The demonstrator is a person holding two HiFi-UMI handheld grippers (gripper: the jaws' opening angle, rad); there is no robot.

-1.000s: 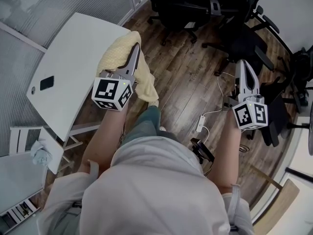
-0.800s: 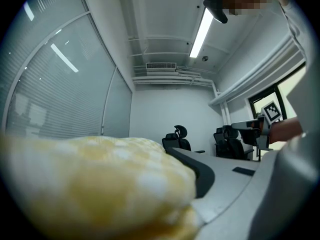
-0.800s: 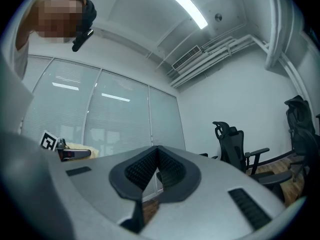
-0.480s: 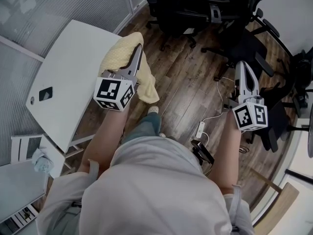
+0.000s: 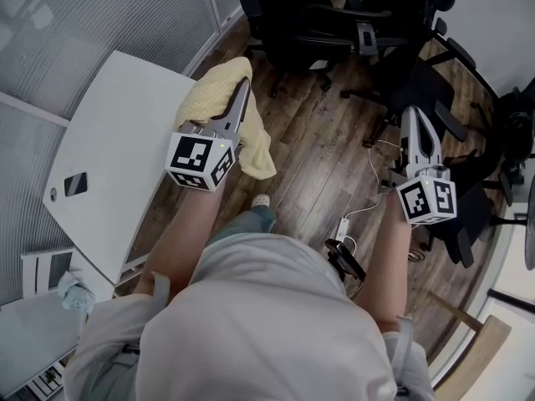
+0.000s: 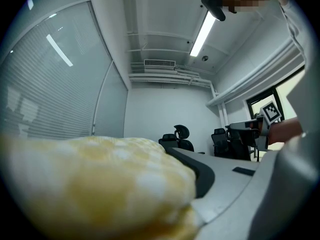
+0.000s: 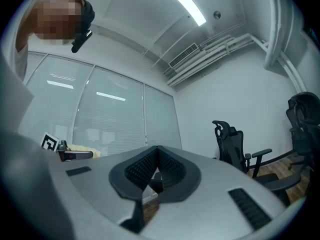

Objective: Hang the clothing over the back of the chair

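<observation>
Fingers of my left gripper (image 5: 244,86) pinch the yellow checked garment (image 5: 207,98), right gripper (image 5: 411,114) closed empty; one-sided hold may let it slip before the office chair (image 5: 292,23).

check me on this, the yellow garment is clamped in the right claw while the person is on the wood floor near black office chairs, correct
Not quite: the yellow garment is clamped in the left claw, not the right claw, which is empty. The head view shows it draped over the left one. The wood floor and black office chairs are right.
</observation>
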